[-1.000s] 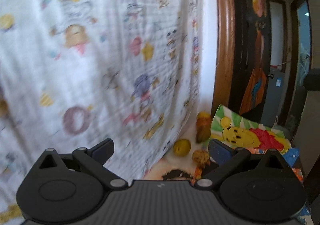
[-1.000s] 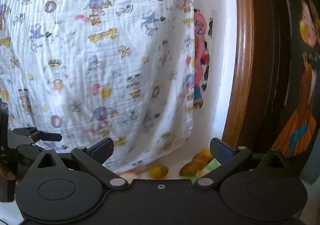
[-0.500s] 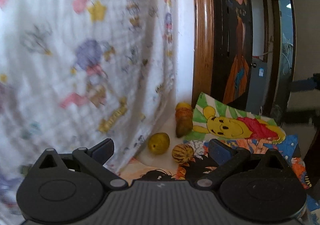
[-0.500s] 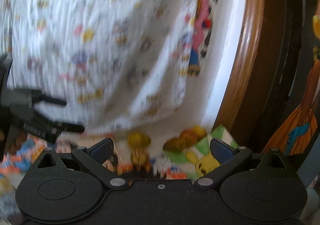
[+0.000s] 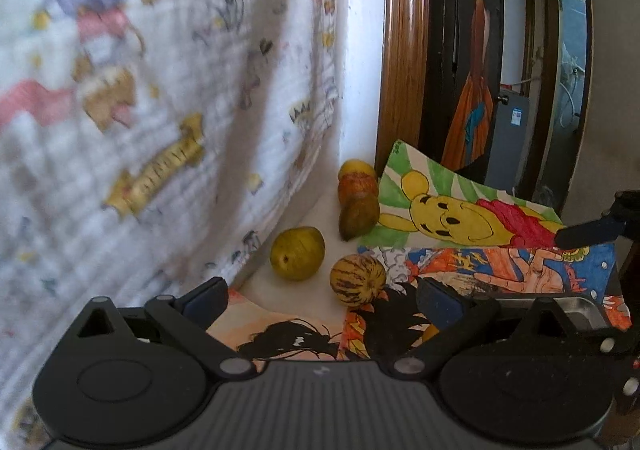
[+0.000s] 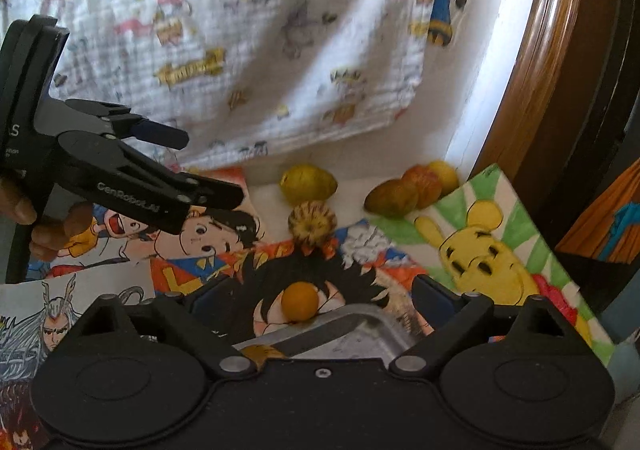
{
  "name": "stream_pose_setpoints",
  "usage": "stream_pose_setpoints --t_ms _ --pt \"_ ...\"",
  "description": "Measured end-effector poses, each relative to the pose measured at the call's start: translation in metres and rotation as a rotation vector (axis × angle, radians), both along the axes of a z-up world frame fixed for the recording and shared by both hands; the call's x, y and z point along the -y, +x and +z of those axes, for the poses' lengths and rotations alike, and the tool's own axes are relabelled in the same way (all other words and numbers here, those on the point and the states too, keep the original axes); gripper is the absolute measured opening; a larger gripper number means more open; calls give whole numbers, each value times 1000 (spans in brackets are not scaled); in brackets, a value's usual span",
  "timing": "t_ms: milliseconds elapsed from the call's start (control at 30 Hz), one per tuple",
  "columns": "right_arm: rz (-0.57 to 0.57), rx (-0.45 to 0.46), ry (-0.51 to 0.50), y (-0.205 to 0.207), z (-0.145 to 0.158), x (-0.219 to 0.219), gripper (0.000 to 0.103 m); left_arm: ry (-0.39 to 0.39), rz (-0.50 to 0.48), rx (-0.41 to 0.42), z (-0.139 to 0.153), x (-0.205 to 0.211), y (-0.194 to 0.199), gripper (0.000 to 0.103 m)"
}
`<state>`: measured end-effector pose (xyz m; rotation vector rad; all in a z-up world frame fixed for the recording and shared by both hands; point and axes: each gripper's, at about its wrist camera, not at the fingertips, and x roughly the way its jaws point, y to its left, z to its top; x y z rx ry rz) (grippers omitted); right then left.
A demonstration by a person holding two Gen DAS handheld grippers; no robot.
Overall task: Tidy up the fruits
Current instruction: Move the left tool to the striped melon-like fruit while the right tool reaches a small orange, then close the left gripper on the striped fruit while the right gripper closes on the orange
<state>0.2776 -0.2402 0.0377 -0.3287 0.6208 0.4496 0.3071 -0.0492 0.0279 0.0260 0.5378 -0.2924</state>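
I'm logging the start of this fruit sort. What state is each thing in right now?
left gripper: open, empty, above the drawings
right gripper: open, empty
metal tray: near the right gripper, contents mostly hidden
small orange fruit: loose, at the tray's far rim
striped fruit: loose on the drawings' edge
yellow-green fruit: loose near the hanging cloth
three fruits by the wall: bunched together, touching

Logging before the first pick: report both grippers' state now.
Left gripper: open, fingers spread, holding nothing.
Right gripper: open, holding nothing.
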Motion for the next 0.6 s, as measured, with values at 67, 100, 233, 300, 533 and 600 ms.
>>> stream_pose_setpoints --t_ms 67,100,233,300,533,600 --pt "3 -20 -9 4 -6 -5 90 -10 -17 -27 -7 1 8 103" --pt "5 -29 -18 5 -10 -8 88 -17 -26 -42 -11 2 11 103" --pt "12 -59 -37 11 -23 -16 80 -47 -47 -90 -24 4 24 102" --pt "11 -70 -42 16 -28 -19 76 -70 -40 -108 -29 4 31 102" --pt "15 -101 -51 29 -41 -25 61 -140 -19 -153 -41 8 53 99" --pt "16 -110 -54 32 -44 -26 58 -150 -15 -164 -44 10 58 97"
